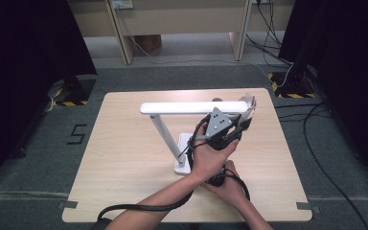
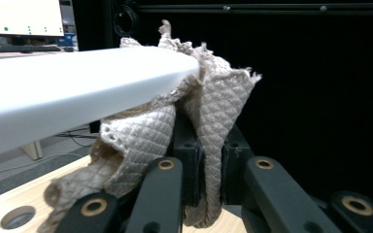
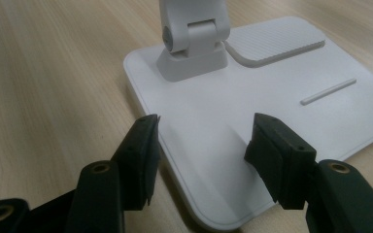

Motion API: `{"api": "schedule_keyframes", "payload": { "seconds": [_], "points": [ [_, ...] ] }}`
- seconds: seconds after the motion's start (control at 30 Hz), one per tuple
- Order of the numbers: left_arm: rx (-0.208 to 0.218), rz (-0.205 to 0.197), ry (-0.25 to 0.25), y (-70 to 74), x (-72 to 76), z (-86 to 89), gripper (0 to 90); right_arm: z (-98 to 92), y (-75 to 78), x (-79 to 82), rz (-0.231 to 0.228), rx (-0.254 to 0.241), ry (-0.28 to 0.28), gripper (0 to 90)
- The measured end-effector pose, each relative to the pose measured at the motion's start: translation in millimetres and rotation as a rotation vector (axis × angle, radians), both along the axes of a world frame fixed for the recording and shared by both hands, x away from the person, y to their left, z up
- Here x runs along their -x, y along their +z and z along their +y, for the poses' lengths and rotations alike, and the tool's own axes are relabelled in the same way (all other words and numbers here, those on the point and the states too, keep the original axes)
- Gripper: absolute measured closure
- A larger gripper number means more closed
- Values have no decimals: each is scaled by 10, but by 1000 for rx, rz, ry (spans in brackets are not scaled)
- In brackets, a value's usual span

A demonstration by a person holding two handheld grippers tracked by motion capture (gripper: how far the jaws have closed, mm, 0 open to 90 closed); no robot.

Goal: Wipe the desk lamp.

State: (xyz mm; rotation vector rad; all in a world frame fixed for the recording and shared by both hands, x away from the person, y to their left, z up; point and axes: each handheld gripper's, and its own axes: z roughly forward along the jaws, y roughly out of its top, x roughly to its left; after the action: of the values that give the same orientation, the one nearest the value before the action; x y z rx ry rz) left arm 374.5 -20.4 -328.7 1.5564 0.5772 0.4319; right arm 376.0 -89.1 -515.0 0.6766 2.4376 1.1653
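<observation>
Your left hand hides much of the white desk lamp's flat base (image 3: 272, 111). Your left gripper (image 2: 209, 160) clenches a beige quilted cloth (image 2: 213, 111) against the white lamp bar's (image 1: 191, 107) far right end. Your right gripper (image 3: 201, 145) stands released, its jaws straddling the base's near corner.

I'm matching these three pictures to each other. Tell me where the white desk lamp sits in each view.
High view: the white desk lamp stands mid-table, with its bar across the top and its foot by the hands.
Left gripper view: its light bar runs from the left edge to the middle, and its tip is wrapped in the cloth.
Right gripper view: its base and hinge lie at centre, beyond the right tongs.
Shared landmark: the pale wooden table.
</observation>
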Motion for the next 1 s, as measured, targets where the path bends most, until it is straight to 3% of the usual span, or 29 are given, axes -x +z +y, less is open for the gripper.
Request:
{"api": "schedule_keyframes", "payload": {
  "seconds": [0.47,1.0],
  "points": [
    [9,-19,60,-22,57,173,815,2,-1,1,0,-4,-1,449],
    [11,-22,75,-27,52,187,816,2,0,1,1,-2,-1,449]
  ]
}}
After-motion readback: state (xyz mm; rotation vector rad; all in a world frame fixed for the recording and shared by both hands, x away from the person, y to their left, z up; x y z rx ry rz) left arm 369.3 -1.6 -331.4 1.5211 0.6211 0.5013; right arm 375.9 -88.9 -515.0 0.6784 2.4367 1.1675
